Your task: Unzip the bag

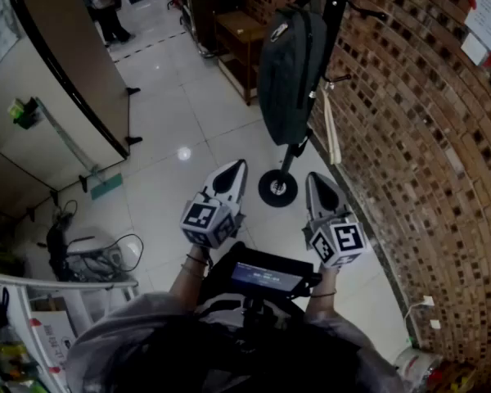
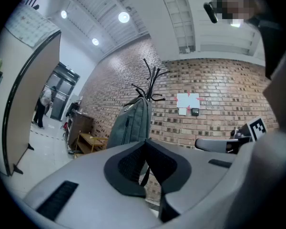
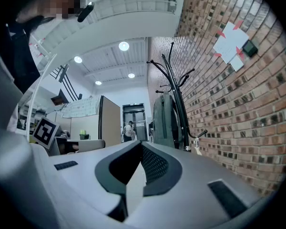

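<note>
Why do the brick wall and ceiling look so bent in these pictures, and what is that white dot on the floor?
Head view: the wide lens bows the brick wall; the white dot is glare on the glossy floor. Left gripper view: a fisheye circle with black corners, ceiling lights blown out, the bag sharp. Right gripper view: same bowing, bricks curve.

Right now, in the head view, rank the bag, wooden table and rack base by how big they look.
1. Bag, clearly largest.
2. Wooden table; it stands farther off, so its true size is unsure.
3. Rack base, smallest.
</note>
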`<act>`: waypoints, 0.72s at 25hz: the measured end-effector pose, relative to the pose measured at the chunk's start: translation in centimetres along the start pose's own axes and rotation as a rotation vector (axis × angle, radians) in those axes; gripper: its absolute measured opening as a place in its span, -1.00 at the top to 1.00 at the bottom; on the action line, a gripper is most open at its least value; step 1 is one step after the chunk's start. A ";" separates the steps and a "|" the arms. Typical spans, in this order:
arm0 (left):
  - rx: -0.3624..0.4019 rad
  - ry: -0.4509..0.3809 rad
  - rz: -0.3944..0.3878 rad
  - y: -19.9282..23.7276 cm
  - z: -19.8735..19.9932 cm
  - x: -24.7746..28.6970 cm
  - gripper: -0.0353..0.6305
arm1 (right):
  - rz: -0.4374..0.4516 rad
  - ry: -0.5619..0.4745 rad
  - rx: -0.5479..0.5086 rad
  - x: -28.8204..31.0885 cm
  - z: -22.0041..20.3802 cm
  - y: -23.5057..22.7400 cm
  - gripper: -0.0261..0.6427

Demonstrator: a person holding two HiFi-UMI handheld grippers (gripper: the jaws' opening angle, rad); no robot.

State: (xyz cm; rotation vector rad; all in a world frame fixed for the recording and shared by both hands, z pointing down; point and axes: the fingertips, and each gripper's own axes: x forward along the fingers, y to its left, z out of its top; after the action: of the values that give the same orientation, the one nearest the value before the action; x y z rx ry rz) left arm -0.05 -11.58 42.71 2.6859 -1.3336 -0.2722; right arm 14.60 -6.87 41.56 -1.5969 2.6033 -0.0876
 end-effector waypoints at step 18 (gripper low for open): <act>-0.027 0.018 -0.150 7.7 4.1 9.8 0.87 | -0.165 -0.061 -0.301 12.7 9.3 -4.8 0.84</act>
State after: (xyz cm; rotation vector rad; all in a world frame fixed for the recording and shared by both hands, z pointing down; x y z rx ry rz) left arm -1.12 -24.15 39.21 2.7627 -1.1176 -0.2784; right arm 14.06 -20.39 32.23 -1.8722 2.5286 0.3534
